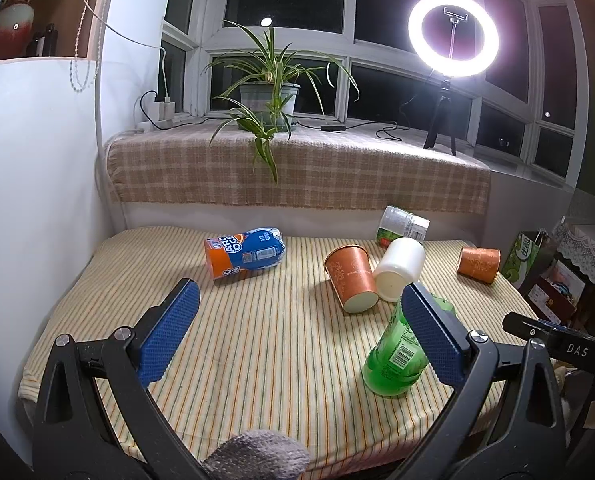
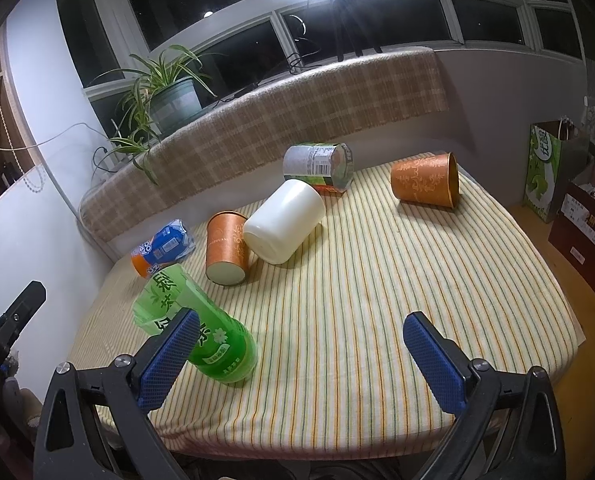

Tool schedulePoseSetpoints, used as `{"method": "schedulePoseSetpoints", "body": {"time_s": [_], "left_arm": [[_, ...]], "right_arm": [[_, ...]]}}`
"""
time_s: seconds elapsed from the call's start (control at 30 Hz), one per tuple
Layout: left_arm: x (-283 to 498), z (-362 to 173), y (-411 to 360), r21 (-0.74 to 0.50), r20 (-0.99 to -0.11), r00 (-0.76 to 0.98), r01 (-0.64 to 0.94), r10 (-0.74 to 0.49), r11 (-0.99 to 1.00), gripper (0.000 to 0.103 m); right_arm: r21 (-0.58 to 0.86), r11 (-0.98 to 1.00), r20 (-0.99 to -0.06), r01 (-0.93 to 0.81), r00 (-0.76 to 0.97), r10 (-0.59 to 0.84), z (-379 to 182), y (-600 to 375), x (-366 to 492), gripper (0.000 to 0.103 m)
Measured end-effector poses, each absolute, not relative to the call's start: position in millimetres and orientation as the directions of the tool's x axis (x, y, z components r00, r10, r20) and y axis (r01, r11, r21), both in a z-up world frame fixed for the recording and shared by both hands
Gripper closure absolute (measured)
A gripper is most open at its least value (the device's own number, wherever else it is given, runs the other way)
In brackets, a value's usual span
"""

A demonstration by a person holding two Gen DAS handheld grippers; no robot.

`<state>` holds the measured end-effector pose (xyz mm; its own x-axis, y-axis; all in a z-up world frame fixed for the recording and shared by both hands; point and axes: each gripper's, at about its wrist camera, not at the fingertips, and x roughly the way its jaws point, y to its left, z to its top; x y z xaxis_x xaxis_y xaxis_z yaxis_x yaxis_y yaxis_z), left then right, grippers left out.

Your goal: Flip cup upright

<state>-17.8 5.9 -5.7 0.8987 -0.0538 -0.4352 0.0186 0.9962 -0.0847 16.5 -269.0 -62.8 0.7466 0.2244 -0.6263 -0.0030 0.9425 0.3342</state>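
Three cups lie on their sides on the striped cloth table. One orange paper cup lies mid-table with its base toward me. A white cup lies against it on the right. A second orange cup lies at the far right. My left gripper is open and empty above the near table. My right gripper is open and empty above the near table.
A green bottle lies at the near edge. A blue and orange bottle lies at far left. A labelled can lies behind the white cup. A plaid-covered ledge with a plant backs the table. Bags stand right.
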Motion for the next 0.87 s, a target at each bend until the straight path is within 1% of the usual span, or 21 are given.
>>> {"method": "schedulePoseSetpoints", "body": {"time_s": [0.87], "left_arm": [[-16.3, -4.6, 12.0, -0.083, -0.421, 0.906, -0.004, -0.031, 0.997, 0.0]], "right_arm": [[0.332, 0.943, -0.648, -0.012, 0.724, 0.237, -68.9, -262.9, 21.1, 0.0]]}}
